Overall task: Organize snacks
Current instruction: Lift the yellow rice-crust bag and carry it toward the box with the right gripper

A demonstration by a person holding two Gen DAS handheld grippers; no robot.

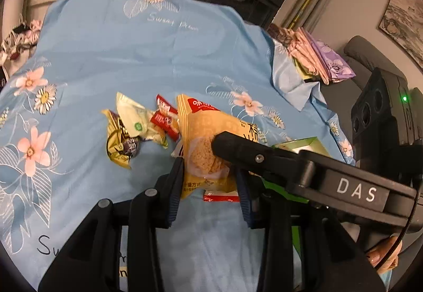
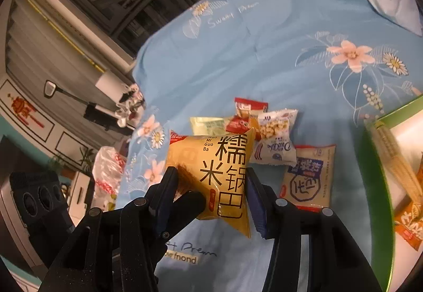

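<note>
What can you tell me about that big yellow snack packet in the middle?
The yellow snack packet is a puffy, glossy plastic pouch with large dark Chinese characters, "Nuo Mi Guo Ba" and a red corner logo. A pale rice cake shows through its window in the left view. It stands tilted above the blue bedsheet, between the fingers of both the left hand-held gripper and right hand-held gripper.

A bed covered by a light-blue floral sheet (image 1: 137,54) carries a cluster of snack packets (image 1: 142,125), a green box (image 2: 383,159), and folded cloths (image 1: 317,56) at its edge.

Left tongs (image 1: 208,181) and right tongs (image 1: 224,145) both on yellow packet (image 1: 203,133).
</note>
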